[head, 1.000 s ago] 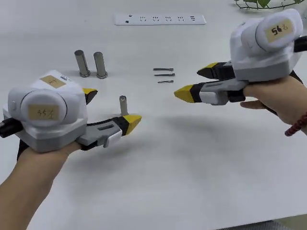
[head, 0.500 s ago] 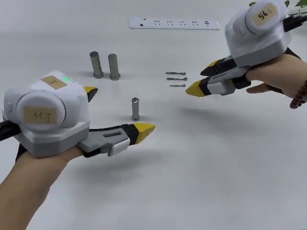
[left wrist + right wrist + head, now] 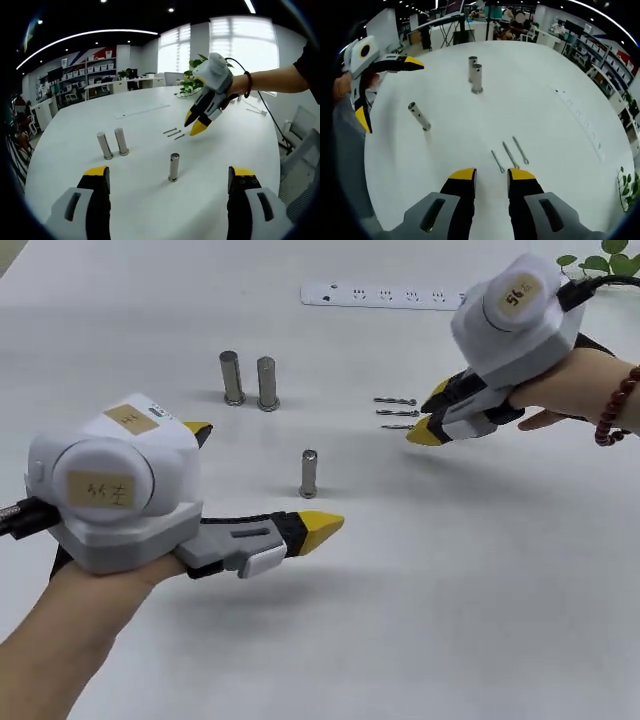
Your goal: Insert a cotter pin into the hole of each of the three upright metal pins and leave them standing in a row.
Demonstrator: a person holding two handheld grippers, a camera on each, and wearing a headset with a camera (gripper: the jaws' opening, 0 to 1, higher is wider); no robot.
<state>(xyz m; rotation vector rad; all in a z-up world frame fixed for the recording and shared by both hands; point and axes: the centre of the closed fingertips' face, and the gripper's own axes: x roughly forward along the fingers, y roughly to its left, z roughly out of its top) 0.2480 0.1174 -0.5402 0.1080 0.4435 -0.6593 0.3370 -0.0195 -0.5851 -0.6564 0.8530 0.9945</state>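
Observation:
Two upright metal pins (image 3: 231, 377) (image 3: 266, 383) stand side by side at the back of the white table. A third metal pin (image 3: 309, 473) stands alone nearer to me. Three cotter pins (image 3: 396, 412) lie in a short stack to the right. My left gripper (image 3: 262, 478) is open and wide, with the lone pin (image 3: 173, 166) just ahead between its jaws. My right gripper (image 3: 428, 415) is open, tilted down, its yellow fingertips (image 3: 420, 435) just right of the cotter pins (image 3: 510, 154). From the right gripper view, the left gripper (image 3: 388, 91) sits at the left near the lone pin (image 3: 419, 116).
A white power strip (image 3: 390, 295) lies along the far side of the table (image 3: 450, 570). A green plant (image 3: 610, 255) stands at the back right corner. In the left gripper view, the right gripper (image 3: 197, 122) hangs over the cotter pins (image 3: 174, 133).
My right gripper has come down and closer to the cotter pins. The left gripper stays about where it was by the lone pin. The head camera has shifted.

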